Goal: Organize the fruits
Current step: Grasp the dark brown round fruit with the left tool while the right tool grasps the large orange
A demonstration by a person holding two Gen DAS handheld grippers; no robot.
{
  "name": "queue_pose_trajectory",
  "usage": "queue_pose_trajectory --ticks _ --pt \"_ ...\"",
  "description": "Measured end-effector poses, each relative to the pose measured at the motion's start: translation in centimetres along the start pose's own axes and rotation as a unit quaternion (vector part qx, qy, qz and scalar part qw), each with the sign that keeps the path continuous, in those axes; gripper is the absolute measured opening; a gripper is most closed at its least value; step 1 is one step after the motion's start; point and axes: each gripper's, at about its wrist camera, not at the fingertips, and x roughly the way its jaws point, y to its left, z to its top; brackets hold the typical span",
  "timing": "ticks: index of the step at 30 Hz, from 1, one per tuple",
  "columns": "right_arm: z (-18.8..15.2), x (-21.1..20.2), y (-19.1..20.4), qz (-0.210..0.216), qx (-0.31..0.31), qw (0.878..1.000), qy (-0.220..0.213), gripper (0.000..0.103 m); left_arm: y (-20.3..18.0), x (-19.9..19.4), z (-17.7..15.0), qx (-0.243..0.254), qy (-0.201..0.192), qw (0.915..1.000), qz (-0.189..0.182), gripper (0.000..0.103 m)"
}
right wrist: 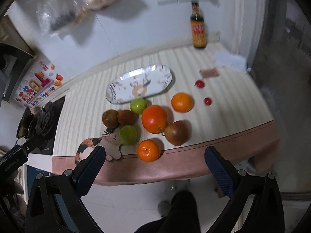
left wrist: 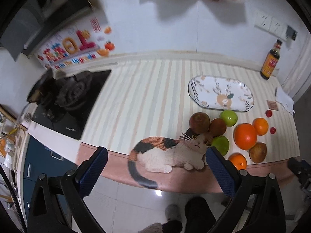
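Left wrist cam first: the left gripper (left wrist: 156,160) hangs out past the counter edge with its jaws spread wide and nothing between them, just the printed calico cat (left wrist: 167,155) on the striped tablecloth (left wrist: 147,89) showing in the gap. The fruit sits in a loose bunch on the right half of the cloth: 2 green apples (left wrist: 228,118), 2 brownish-red round fruits (left wrist: 199,122), a big deep-orange orange (left wrist: 245,136), 2 smaller oranges (left wrist: 260,126), a brown pear (left wrist: 258,152) and 2 tiny red fruits (left wrist: 269,113). The oval white plate with a leaf pattern (left wrist: 196,89) lies just behind the bunch with no fruit on it. A dark sauce bottle (left wrist: 270,62) stands by the wall, and a black gas hob (left wrist: 77,99) is off to the left.

Right wrist cam: the right gripper (right wrist: 154,156) is released too, jaws wide apart, hovering off the counter edge right in front of the nearest small orange (right wrist: 148,150). The pear (right wrist: 176,133) touches the big orange (right wrist: 154,119). It's a bit blurry, but the plate (right wrist: 116,95) sits behind the fruit, one green apple (right wrist: 138,105) just at its near rim.
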Motion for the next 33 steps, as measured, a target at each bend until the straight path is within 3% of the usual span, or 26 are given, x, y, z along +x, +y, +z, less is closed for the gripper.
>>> queue_pose_trajectory --ticks 7,14,18,23,25,27,33 --pt "5.4 11.3 0.4 0.004 -0.039 0.995 0.087 0.101 -3.5 9.7 4.6 0.016 0.108 0.9937 -0.024 0.103" --pt "7.8 19.8 1.0 0.012 -0.079 0.981 0.174 0.096 -6.5 19.5 8.1 -0.018 0.235 0.968 -0.087 0.1" --pt "7.9 22.3 1.3 0.013 -0.102 0.974 0.204 0.093 -8.5 23.3 8.7 0.0 0.285 0.9546 -0.088 0.1" --pt "8.1 24.4 1.7 0.02 -0.12 0.965 0.231 0.093 -9.8 25.9 8.0 0.014 0.312 0.9461 -0.084 0.096" --pt "8.0 25.0 1.8 0.019 -0.127 0.962 0.241 0.093 -9.7 26.3 7.8 -0.004 0.315 0.9431 -0.106 0.078" --pt "7.8 25.3 1.8 0.022 -0.13 0.959 0.25 0.085 -9.4 26.1 7.6 -0.028 0.314 0.9397 -0.132 0.065" --pt "7.9 25.7 1.6 0.029 -0.129 0.955 0.265 0.079 -8.4 23.2 7.0 0.0 0.289 0.9536 -0.085 0.065"
